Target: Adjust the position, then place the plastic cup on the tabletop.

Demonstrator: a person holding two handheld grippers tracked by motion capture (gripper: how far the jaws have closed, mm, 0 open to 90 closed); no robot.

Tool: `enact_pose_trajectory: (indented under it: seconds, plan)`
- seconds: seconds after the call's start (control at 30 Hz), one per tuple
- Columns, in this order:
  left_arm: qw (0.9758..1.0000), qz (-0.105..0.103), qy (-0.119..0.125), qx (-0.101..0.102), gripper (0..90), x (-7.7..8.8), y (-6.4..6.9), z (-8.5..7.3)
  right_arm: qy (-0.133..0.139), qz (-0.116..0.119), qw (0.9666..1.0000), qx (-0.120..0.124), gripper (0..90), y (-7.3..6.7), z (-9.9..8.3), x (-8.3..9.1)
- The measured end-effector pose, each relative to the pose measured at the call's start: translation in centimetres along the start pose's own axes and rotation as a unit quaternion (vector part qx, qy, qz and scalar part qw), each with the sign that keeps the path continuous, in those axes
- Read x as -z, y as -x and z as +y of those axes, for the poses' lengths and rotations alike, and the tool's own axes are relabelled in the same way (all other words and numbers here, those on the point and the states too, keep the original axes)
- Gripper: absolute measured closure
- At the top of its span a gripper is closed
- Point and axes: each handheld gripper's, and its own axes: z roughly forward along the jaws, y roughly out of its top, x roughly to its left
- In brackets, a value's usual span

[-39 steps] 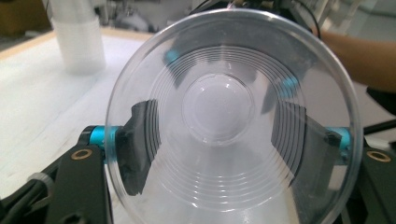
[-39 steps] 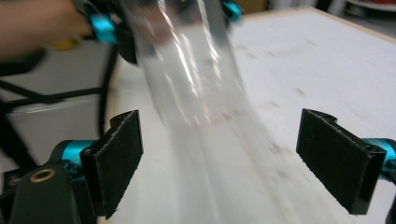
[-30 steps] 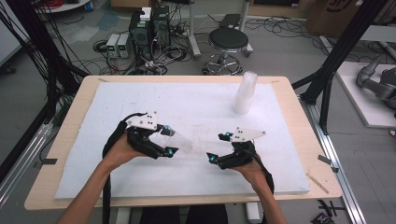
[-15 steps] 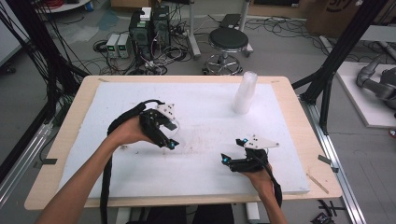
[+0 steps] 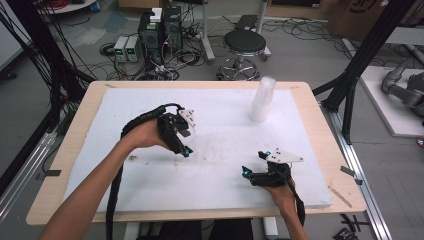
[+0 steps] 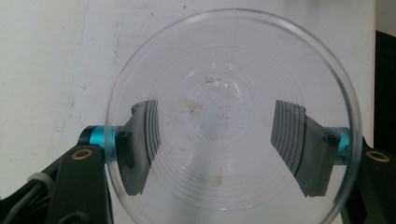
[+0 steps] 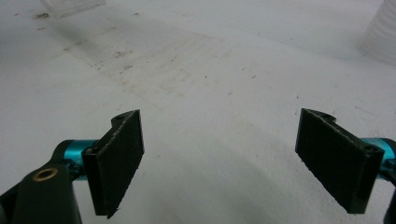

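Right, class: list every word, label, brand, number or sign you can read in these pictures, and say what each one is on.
None can be read.
Cardboard box on the floor at the top right: dark printed marks, cut off by the frame's edge and too blurred to read.
Clear plastic cup between the left gripper's pads: no print visible.
Stack of cups, white table cover, right gripper: no lettering seen.

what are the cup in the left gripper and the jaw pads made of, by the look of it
The cup looks like thin clear plastic, glossy: the table and pads show through it, with faint moulded rings and a glinting rim. The left gripper's fingers carry grey ribbed pads, probably rubber or soft plastic with a matte finish. The right gripper's fingers look black and matte, perhaps rubber or foam; the look leaves it open.
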Motion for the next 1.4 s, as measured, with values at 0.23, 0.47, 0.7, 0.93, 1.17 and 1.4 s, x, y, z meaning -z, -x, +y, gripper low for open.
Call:
enact_pose_trajectory:
  seconds: [0.23,0.47,0.7,0.93,1.17,1.4]
  plan:
    - [1.0,0.001,0.0,0.001,32.5,-0.2,-0.1,0.1,0.007,0.0,1.0,-0.003,15.5,0.1,-0.1,0.1]
    - [1.0,0.003,-0.003,0.003,32.5,-0.2,-0.1,0.1,0.001,0.001,1.0,-0.001,15.5,0.0,-0.1,0.0]
    - [0.9999,0.006,-0.006,0.008,32.5,-1.1,-0.3,0.2,0.001,0.001,1.0,-0.004,15.5,0.1,-0.1,0.0]
    - [0.9996,0.006,-0.026,0.003,32.6,-2.6,-0.4,0.7,0.0,0.002,1.0,-0.002,15.4,0.0,-0.1,0.0]
    - [0.9992,0.001,-0.04,0.001,32.8,-4.0,-0.4,1.1,0.0,0.003,1.0,-0.002,15.5,0.0,-0.1,0.0]
    - [0.9983,0.004,-0.058,-0.001,33.2,-4.8,-0.3,1.4,-0.003,0.005,1.0,0.0,15.5,0.0,-0.1,0.0]
